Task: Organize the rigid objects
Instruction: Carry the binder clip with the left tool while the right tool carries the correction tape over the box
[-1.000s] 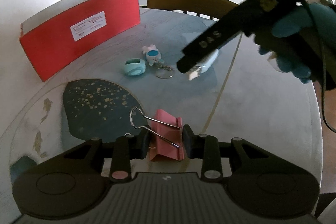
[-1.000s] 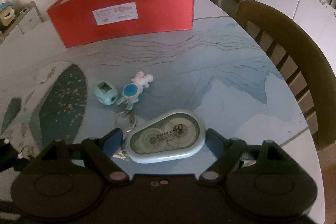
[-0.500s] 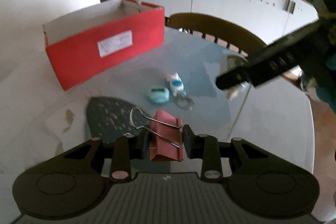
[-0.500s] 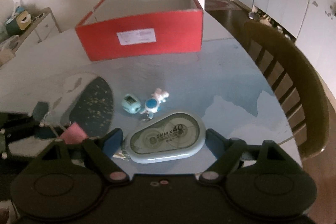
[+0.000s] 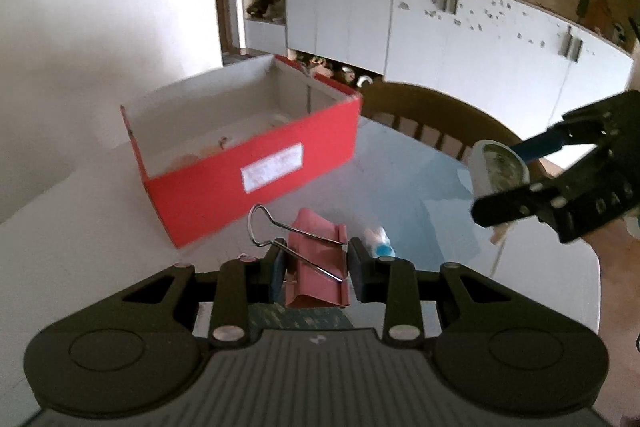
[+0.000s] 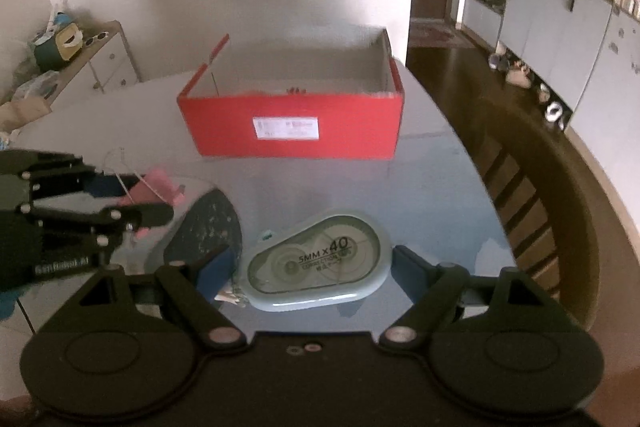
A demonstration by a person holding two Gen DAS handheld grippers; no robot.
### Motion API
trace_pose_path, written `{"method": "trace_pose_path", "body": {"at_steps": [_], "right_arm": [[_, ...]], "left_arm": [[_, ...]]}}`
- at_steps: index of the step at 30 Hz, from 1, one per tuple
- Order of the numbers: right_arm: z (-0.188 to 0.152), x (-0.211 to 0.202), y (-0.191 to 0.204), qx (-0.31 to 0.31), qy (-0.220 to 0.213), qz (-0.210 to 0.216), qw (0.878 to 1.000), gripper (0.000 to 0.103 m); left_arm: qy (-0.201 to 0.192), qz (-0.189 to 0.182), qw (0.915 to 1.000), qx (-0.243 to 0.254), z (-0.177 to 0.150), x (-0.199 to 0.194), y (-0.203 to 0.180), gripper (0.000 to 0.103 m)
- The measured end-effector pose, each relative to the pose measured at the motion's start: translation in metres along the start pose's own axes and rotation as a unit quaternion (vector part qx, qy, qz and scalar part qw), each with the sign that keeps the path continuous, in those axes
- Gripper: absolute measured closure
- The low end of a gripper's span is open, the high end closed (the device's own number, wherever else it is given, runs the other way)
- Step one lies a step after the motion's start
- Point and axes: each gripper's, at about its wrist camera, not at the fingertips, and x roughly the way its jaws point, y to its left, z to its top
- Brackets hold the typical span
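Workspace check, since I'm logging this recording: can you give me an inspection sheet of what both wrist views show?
Surface: round table with blue patterned top.
Job's things: pink binder clip and correction tape both held in the air; red box open, small items inside too blurred to name.
Clutter: small blue-and-white figure on the table, partly hidden.
Grippers: left gripper shut on the clip; right gripper shut on the tape.
Cables: nothing seen.
Surroundings: wooden chair, white cabinets, shelves above.
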Motion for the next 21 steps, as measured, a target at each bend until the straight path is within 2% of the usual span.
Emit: {"method": "trace_pose_path", "body": {"at_steps": [11, 21], "right_arm": [[0.056, 0.012, -0.011, -0.026, -0.02, 0.01, 0.999, 0.018], [0.099, 0.036, -0.015, -0.057, -0.032, 0.019, 0.998, 0.018]], "left_arm": [[-0.014, 0.031, 0.9994, 0.001, 0.064, 0.013, 0.036, 0.071], [-0.016, 0.054, 0.9984, -0.008, 0.108, 0.045, 0.06, 0.071]]}}
